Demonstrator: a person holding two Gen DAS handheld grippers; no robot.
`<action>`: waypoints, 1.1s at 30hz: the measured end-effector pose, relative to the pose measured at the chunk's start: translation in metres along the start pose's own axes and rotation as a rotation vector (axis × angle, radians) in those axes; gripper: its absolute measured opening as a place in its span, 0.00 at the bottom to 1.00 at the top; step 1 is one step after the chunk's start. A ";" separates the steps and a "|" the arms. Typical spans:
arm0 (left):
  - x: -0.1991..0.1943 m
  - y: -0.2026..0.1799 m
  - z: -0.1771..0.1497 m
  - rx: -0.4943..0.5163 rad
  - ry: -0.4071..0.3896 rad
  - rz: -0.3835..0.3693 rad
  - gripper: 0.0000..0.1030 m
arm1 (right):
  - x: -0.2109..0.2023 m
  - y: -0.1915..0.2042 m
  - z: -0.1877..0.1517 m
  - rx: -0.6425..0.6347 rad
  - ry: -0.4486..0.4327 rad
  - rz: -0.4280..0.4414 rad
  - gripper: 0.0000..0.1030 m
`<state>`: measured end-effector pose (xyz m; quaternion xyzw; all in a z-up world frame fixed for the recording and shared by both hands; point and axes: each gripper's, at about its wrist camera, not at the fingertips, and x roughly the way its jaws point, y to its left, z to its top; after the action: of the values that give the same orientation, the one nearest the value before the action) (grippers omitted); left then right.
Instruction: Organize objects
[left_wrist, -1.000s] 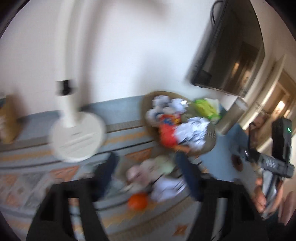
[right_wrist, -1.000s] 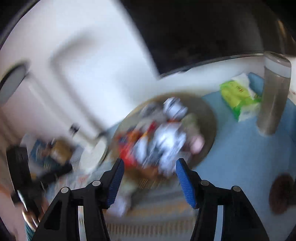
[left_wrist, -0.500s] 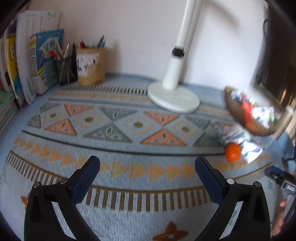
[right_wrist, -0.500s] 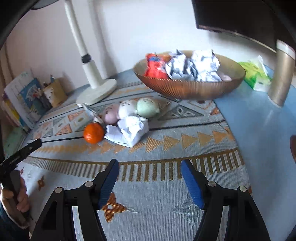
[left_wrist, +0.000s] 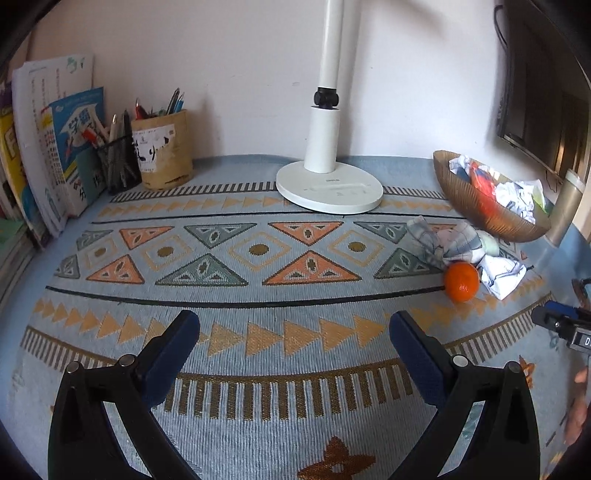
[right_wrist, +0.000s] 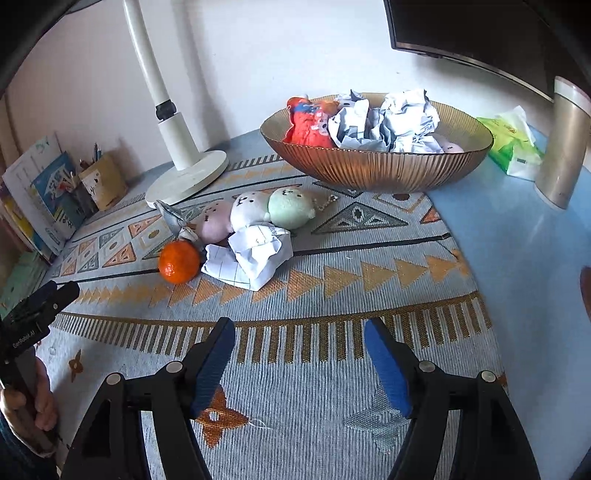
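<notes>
Books (left_wrist: 22, 155) cut off at left edge, tumbler (right_wrist: 563, 144) top cropped, bowl (right_wrist: 376, 166) contents partly hidden behind rim.

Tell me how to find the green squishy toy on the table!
Look for the big brown bowl full of crumpled paper. On the patterned mat just in front of it, three round plush balls lie in a row. The green toy is the one nearest the bowl, beside the white ball and the pink ball.

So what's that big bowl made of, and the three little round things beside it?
The bowl looks like amber glass or clear plastic: glossy, ribbed, light glowing through. The three round things seem to be plush fabric: matte, fuzzy, with stitched faces.
</notes>
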<state>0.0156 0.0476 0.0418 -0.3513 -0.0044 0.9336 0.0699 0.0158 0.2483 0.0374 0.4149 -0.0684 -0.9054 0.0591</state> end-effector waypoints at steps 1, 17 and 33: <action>0.001 0.003 0.000 -0.014 0.006 -0.006 0.99 | 0.000 -0.001 0.000 0.004 -0.001 0.005 0.69; 0.066 -0.120 0.029 0.228 0.266 -0.363 0.70 | 0.045 0.011 0.056 0.030 0.081 0.154 0.47; 0.022 -0.073 0.013 0.117 0.178 -0.316 0.33 | 0.008 0.003 0.025 0.015 0.110 0.291 0.34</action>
<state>0.0001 0.1236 0.0418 -0.4227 0.0011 0.8749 0.2364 -0.0082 0.2454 0.0481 0.4500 -0.1311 -0.8626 0.1905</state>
